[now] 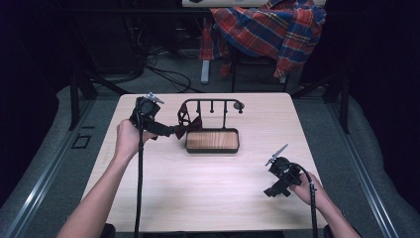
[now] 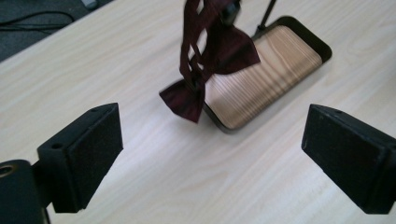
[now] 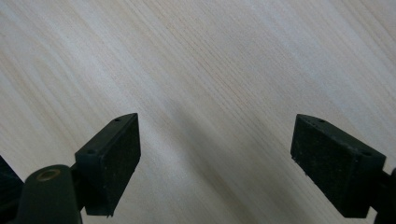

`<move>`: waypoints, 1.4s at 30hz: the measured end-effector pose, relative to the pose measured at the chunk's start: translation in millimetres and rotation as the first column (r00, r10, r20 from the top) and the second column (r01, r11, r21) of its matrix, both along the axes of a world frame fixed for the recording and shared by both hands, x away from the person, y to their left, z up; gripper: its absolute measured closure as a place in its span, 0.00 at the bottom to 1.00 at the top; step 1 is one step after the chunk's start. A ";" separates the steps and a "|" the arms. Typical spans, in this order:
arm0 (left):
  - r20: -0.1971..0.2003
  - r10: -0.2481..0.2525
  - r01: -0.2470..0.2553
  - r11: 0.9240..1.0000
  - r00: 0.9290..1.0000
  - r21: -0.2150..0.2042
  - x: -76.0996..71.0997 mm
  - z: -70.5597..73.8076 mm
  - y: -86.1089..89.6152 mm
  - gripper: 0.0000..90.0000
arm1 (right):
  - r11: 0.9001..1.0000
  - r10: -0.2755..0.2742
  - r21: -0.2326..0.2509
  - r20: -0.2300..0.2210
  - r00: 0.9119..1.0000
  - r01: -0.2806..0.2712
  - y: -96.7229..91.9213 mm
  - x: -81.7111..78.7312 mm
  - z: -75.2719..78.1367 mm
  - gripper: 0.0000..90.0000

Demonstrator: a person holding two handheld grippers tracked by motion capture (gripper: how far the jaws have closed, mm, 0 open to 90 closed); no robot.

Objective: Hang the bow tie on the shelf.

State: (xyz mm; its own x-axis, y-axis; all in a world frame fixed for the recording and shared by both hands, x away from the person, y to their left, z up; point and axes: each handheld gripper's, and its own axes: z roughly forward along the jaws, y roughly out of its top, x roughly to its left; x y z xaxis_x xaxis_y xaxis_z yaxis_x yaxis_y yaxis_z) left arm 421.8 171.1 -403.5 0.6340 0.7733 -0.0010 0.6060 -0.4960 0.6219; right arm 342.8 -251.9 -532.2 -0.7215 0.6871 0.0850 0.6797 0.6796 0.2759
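Now, on the light wooden table (image 1: pixel 208 183) a black stand (image 1: pixel 212 130) sits a little past the centre, toward 12 o'clock. It has a wooden tray base (image 2: pixel 266 70) and a black rail with pegs above it. A dark red bow tie (image 1: pixel 188 124) hangs from the rail at the stand's 9 o'clock end; its lower wing (image 2: pixel 183 99) reaches down beside the corner of the tray.

The left gripper (image 1: pixel 171 131) is held at 10 o'clock of the table, pointing toward 3 o'clock, just beside the bow tie. In the left gripper view its jaws stand wide apart with nothing between them, and the bow tie is ahead of them.

The right gripper (image 1: pixel 272 191) is at 4 o'clock, well apart from the stand. Its jaws are also wide, over bare table (image 3: pixel 210 93).
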 end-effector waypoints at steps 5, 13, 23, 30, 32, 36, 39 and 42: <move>-0.011 0.007 -0.007 1.000 1.000 0.006 -16.9 -6.1 5.8 0.02 | 0.999 0.020 -0.026 -0.004 1.000 -0.020 -0.4 0.8 2.4 0.18; -0.061 0.015 -0.013 0.999 0.998 0.033 -49.4 -31.8 18.2 0.00 | 1.000 0.023 -0.017 -0.005 1.000 -0.023 0.9 -0.5 2.8 0.18; -0.130 0.035 -0.029 0.998 0.991 0.050 -73.2 -66.4 31.1 0.00 | 0.999 0.035 -0.039 -0.007 0.999 -0.035 2.1 -1.6 2.1 0.18; -0.148 0.028 -0.020 0.998 0.989 0.055 -79.5 -84.1 32.0 0.00 | 0.997 0.050 -0.061 -0.006 0.999 -0.051 3.7 -2.9 1.0 0.18; -0.148 0.027 -0.018 0.998 0.989 0.064 -80.5 -88.1 31.8 0.00 | 0.997 0.055 -0.057 -0.003 0.998 -0.055 4.4 -3.6 0.3 0.18; -0.164 0.020 -0.007 0.997 0.986 0.076 -81.8 -96.9 33.2 0.00 | 0.998 0.052 -0.038 0.009 0.999 -0.052 4.2 -5.0 0.2 0.18; -0.174 0.009 0.003 0.997 0.985 0.071 -80.8 -100.9 33.8 0.00 | 0.996 0.061 -0.064 0.018 0.998 -0.060 2.6 -3.8 2.1 0.18; -0.183 0.002 0.014 0.996 0.983 0.085 -79.2 -104.3 32.9 0.00 | 0.996 0.067 -0.061 0.022 0.998 -0.066 3.2 -4.3 2.1 0.18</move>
